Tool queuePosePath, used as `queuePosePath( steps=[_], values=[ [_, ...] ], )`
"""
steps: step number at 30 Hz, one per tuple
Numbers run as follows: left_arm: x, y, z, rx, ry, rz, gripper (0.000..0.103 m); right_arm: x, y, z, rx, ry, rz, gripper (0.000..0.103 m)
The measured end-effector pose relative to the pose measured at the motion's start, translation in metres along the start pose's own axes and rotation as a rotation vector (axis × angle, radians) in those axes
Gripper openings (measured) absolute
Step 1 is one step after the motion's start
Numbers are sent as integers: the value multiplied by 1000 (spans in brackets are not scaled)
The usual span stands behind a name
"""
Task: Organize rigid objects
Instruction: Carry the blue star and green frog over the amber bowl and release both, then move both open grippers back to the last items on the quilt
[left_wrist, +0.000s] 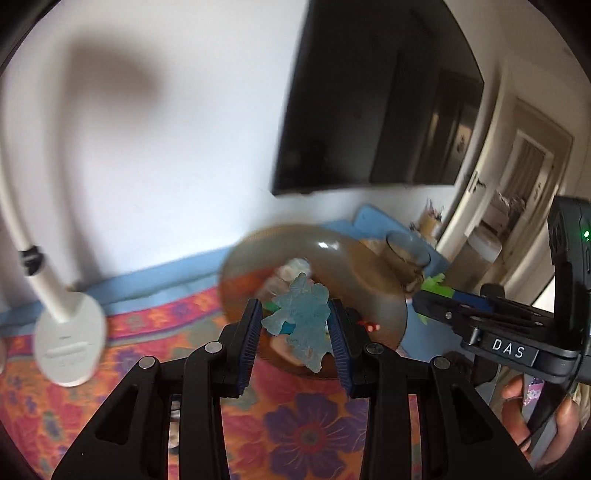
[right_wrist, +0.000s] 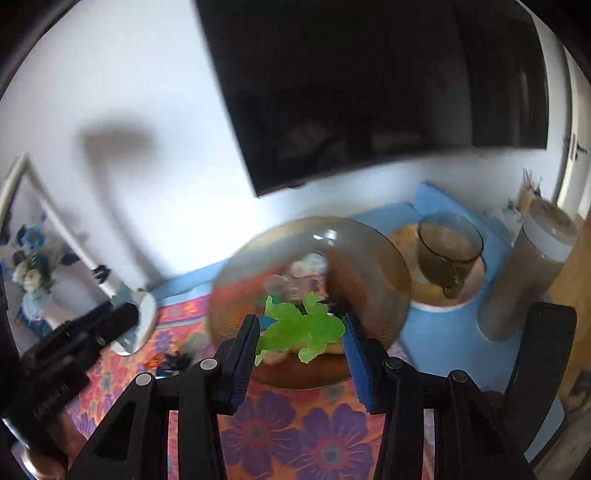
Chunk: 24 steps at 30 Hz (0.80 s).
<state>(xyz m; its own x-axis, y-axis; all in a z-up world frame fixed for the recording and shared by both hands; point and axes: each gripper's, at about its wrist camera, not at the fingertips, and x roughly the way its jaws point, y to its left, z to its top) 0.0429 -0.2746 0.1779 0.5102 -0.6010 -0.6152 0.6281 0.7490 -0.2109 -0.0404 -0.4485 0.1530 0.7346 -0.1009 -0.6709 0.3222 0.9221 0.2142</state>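
On my left wrist view, the left hand-held gripper (left_wrist: 295, 328) is closed about halfway, its blue pads pinching a translucent pale blue figure (left_wrist: 301, 319) from both sides. The right hand-held gripper (right_wrist: 301, 332) stands a little wider, and a bright green figure (right_wrist: 301, 328) sits between its pads; the right pad touches it, but I cannot tell whether the left one does. Under both lies the flowered cloth (right_wrist: 288, 435) covering the bench. Just beyond the fingertips, both figures hang over a smoky brown glass plate (right_wrist: 369, 251) with several small blurred pieces in it. Farther right, a brown glass cup (right_wrist: 447, 251) rests on a saucer (right_wrist: 469, 291), beside a tall canister (right_wrist: 524, 273). A white lamp base (left_wrist: 70, 339) stands to the left, and a dark television (right_wrist: 369, 92) hangs on the wall.
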Motion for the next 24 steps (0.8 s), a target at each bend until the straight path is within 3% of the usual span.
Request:
queuePosePath(
  steps=[4,5,6,7,8,10,16,24],
  values=[
    [22,-4,-1,-32,27,-45,35,15,-10,-1,15,38,1,45],
    [23,-5,0,-37,17,-43,51,19,-11,0,21,45,7,47],
    [23,-6,2,-33,-3,-13,77,21,-12,2,23,37,3,61],
    [19,-7,2,-23,-33,31,86,20,-16,3,23,24,-7,68],
    [13,-8,1,-19,-56,50,88,18,-17,3,21,6,-28,74],
    [-3,-4,-1,-23,-64,34,88,11,-20,0,20,-7,-38,74],
    [-69,7,-11,-72,-133,106,88,-26,-22,-11,60,-42,22,74],
    [-183,17,-57,-140,-252,228,91,-91,20,-47,-17,-99,141,75]
  ],
)
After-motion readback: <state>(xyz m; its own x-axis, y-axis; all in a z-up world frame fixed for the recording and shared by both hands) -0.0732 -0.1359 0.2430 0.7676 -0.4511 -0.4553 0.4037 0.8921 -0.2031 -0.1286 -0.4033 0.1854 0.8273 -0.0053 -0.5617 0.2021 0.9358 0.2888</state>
